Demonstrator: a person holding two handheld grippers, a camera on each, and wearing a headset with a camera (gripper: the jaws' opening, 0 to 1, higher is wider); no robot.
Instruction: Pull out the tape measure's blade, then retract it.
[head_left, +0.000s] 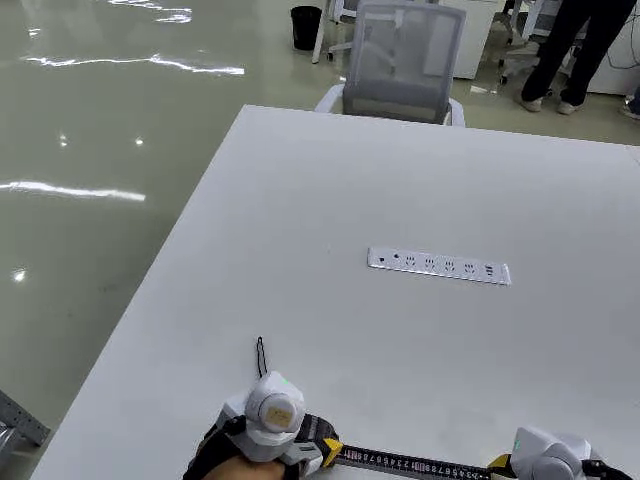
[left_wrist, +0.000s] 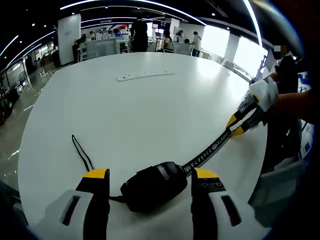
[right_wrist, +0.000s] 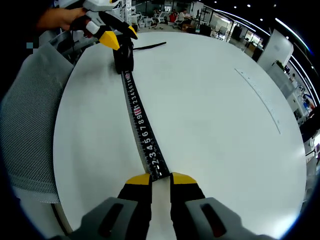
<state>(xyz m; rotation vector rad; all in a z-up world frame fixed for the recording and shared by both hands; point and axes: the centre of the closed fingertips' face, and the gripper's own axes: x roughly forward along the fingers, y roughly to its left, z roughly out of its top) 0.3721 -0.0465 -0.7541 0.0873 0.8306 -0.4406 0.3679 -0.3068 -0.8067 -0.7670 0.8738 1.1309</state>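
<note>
Tape measure (left_wrist: 150, 187) with a black rounded case lies on the white table (head_left: 350, 180) near its front edge, in front of us. We see its black blade with white numerals (right_wrist: 140, 120) drawn out flat along the tabletop, running from the case toward our right in the head view (head_left: 400, 463). Left gripper (left_wrist: 150, 175), yellow-tipped, has its jaws spread with the case between them; a small gap shows beside one jaw, so we cannot tell whether they actually press on the case. Right gripper (right_wrist: 161, 179), also yellow-tipped, has its jaws clenched close together on the free end of the blade, low numbers just beyond the tips. In the left gripper view we see the right gripper (left_wrist: 237, 126) at the far end of the blade (left_wrist: 210, 147), near the table edge. In the right gripper view the left gripper (right_wrist: 117, 37) sits over the case (right_wrist: 122, 57). A thin black wrist strap (left_wrist: 80, 152) trails from the case across the table. A long white power strip (head_left: 438, 266) lies flat further in, well apart from the tape. A grey mesh office chair (head_left: 400, 60) stands at the far side of the table.
</note>
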